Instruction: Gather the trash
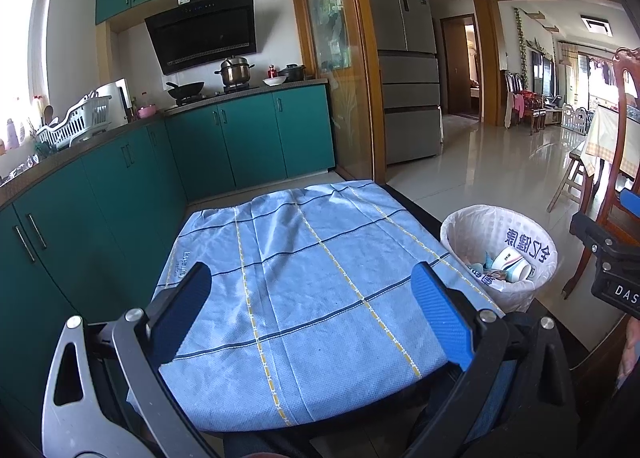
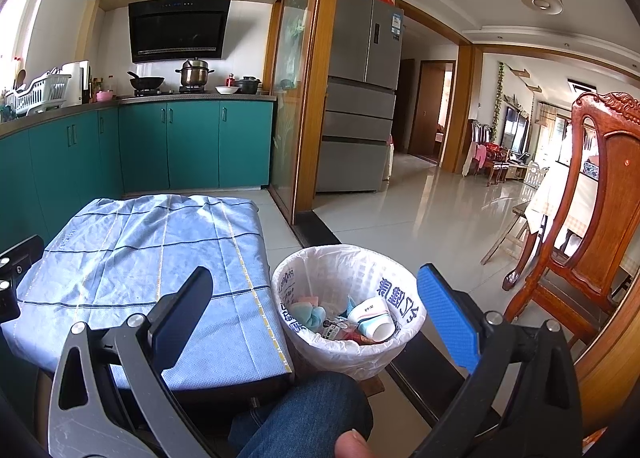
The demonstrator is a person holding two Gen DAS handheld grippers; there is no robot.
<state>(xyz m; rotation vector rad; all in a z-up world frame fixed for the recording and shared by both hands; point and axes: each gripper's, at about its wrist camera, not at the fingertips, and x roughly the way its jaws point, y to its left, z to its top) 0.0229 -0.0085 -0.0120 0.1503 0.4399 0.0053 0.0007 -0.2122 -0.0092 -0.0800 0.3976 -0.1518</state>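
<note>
A white bin with a plastic liner (image 2: 404, 294) stands on the floor right of a low table under a blue checked cloth (image 2: 132, 258). Inside it lie a white paper cup (image 2: 370, 318), a light blue crumpled piece (image 2: 310, 316) and wrappers. The bin also shows in the left wrist view (image 1: 532, 246). My left gripper (image 1: 312, 282) is open and empty above the cloth (image 1: 304, 266). My right gripper (image 2: 316, 294) is open and empty above the bin. No trash shows on the cloth.
Green kitchen cabinets (image 1: 100, 194) run along the left and back. A carved wooden chair (image 2: 592, 210) stands right of the bin. A grey fridge (image 2: 360, 98) stands behind a glass partition. Tiled floor stretches toward the living room. A person's knee in jeans (image 2: 304, 410) is below.
</note>
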